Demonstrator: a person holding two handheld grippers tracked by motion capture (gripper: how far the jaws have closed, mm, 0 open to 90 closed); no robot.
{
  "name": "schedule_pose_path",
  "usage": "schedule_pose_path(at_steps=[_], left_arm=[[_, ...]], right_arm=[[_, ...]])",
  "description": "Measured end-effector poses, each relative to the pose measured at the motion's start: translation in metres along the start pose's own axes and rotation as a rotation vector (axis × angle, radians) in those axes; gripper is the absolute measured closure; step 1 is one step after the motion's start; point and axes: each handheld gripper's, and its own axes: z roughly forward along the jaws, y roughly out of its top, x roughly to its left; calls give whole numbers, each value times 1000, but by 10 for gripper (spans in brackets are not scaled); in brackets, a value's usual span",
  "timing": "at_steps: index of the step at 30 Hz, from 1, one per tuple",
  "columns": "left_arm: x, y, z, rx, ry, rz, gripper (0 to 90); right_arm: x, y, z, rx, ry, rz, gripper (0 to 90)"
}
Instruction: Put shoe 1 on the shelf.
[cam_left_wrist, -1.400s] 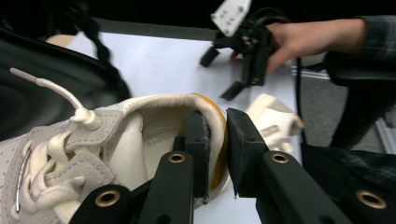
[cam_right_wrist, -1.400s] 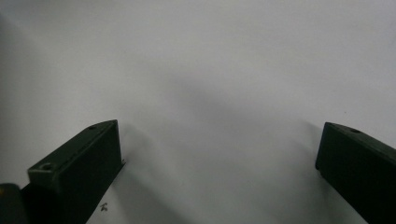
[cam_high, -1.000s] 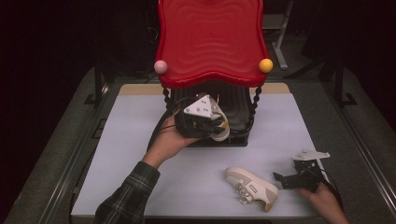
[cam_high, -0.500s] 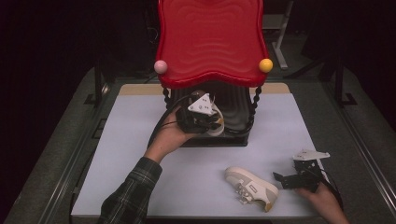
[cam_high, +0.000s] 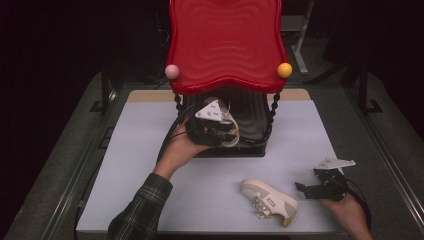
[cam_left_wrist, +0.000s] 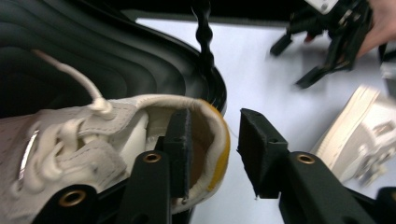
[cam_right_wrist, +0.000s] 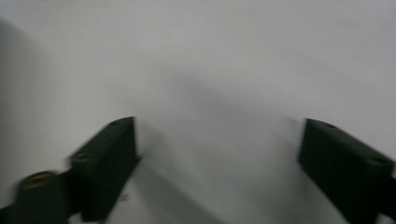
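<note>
Fingers of left gripper (cam_left_wrist: 212, 154) just opening, heel collar of white sneaker (cam_left_wrist: 93, 144) between them unpressed, sneaker on black rack shelf (cam_left_wrist: 140, 56); right gripper (cam_right_wrist: 217, 163) fingers closing, apart, empty over bench (cam_right_wrist: 210, 56), second sneaker (cam_high: 269, 201) beside

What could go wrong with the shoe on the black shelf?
1. The left gripper has just been opening its fingers, with the shoe heel between them. One finger sits inside the shoe, so pulling back might drag it along.
2. The heel lies near the edge of the black shelf, so a small tug could possibly tip the shoe off.
</note>
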Motion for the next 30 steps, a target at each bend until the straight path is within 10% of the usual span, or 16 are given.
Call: schedule_pose_path(at_steps=[8,11,30], left_arm=[[-16,-20,-24,-40,77,-80,785],[-18,-32,-28,-35,94,-122,896],[-14,-58,-1,3,196,-219,898]], right_arm=[[12,33,-20,-142,152,-22,855],[24,51,-21,-176,194,-72,896],[81,153,14,-259,346,-233,897]])
